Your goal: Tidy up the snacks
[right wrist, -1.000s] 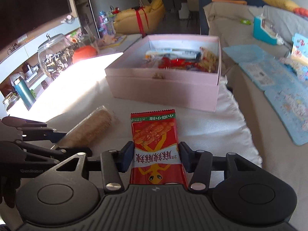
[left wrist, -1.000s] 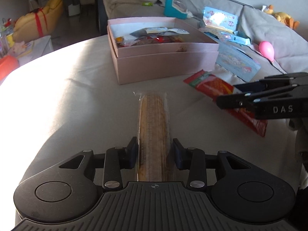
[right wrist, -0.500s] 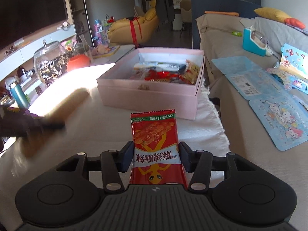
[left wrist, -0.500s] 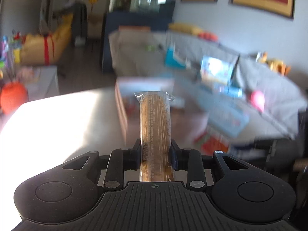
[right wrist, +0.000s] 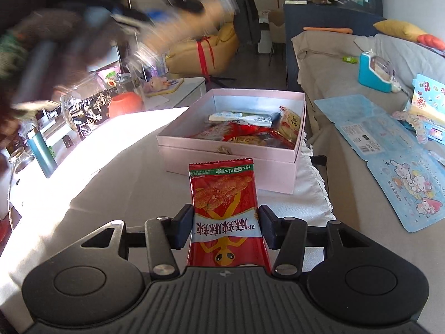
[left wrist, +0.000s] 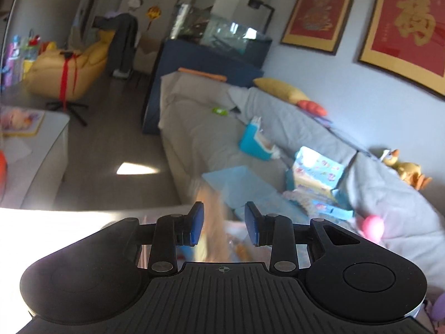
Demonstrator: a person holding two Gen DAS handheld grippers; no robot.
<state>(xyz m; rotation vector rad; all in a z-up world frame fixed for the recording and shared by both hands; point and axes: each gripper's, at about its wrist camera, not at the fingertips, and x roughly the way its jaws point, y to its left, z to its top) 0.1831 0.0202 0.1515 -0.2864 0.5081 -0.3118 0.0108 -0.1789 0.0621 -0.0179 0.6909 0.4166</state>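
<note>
Left gripper held high, jaws parted — blurred tan snack bar seen between pads, untouched. Right gripper clamped on red snack packet — pink box seen beyond.

Black ribbed left gripper, blue pads, silver screws, round caps, right gripper alike

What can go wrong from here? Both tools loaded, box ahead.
1. The wafer stick is smeared between the left tool's pads while the tool itself looks sharp. The grip may be loose, so it could drop short of the pink box.
2. The right tool pinches only the lower part of the red packet. The free end could snag on the box's near wall.
3. Both tools are aiming at one box, so they could collide.
</note>
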